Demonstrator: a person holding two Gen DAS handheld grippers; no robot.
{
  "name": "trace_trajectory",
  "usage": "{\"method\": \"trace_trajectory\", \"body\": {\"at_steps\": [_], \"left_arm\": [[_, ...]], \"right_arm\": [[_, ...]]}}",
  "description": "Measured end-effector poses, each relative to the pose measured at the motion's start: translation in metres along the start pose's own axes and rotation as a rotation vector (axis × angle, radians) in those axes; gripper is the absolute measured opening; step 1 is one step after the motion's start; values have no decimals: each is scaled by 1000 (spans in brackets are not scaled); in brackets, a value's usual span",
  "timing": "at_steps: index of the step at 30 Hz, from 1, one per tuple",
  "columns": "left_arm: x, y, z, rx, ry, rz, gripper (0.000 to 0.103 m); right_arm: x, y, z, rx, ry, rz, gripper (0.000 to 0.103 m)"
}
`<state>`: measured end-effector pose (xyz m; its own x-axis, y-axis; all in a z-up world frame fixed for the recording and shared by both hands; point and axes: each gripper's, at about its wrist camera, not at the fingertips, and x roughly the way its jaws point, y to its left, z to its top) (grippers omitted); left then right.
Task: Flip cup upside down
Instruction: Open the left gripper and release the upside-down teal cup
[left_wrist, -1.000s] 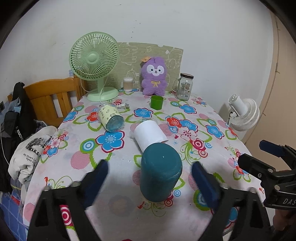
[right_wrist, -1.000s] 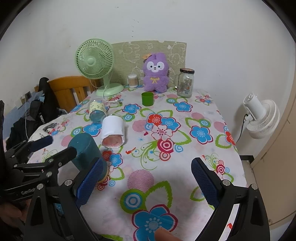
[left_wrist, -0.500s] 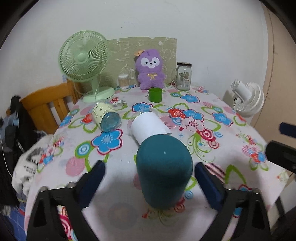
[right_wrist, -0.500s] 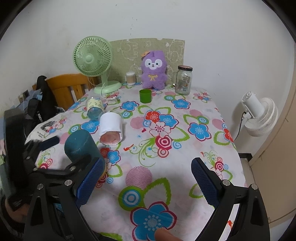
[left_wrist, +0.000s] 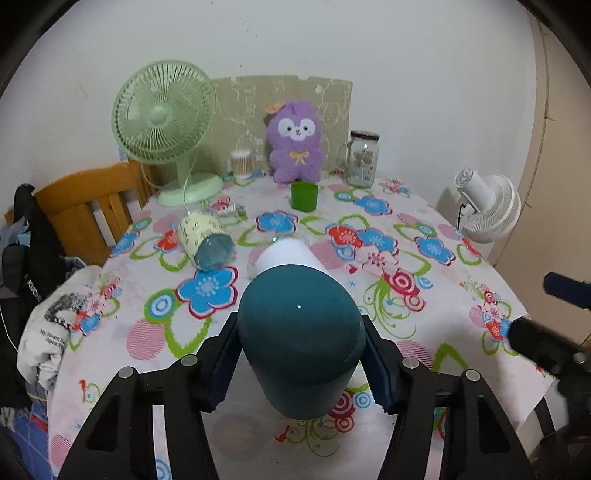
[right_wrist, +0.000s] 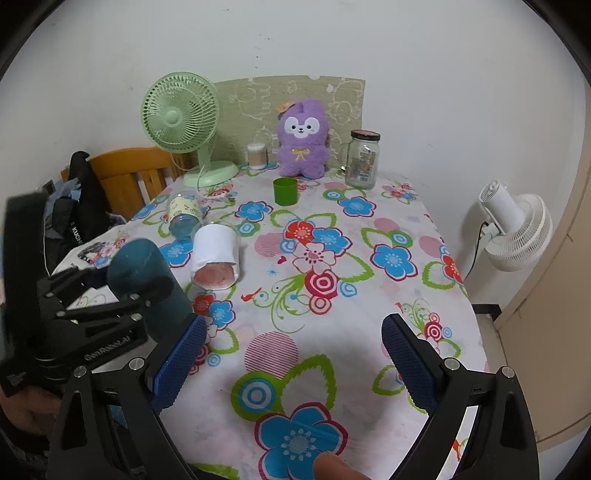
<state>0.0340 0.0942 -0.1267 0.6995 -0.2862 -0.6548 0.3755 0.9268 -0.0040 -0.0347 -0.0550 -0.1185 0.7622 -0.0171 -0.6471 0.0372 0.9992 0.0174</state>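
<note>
Left wrist view: your left tongs are clenched on the dark teal cylindrical cup, one blue pad pressed on each flank; the cup lies along the tongs with its closed end pointing away, above the near part of the counter with the flower-print cloth. Just beyond it lies a white tumbler on its side, and farther left a cream-labelled glass, also on its side. A small green plastic cup stands upright at the far end, before a purple plush toy.

Right wrist view: your right tongs are released, pads spread wide with nothing between them, over the near cloth. The teal cup shows at near left, gripped in the left tongs. The white tumbler lies just to its right.
</note>
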Motion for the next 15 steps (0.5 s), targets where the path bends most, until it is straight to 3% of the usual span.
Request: {"method": "trace_trajectory", "body": {"at_steps": [6,11,15], "left_arm": [[-7,-8,0,24,-8,-1,63],[8,-11,-12,18,66,-29,63],[13,-14,-15,18,76,-25,77]], "right_arm": [[-5,3,0,-4,-14,10,97],[-8,3,-1,-3,-13,5,97],[-9,0,-3,4,-10,-6,97]]}}
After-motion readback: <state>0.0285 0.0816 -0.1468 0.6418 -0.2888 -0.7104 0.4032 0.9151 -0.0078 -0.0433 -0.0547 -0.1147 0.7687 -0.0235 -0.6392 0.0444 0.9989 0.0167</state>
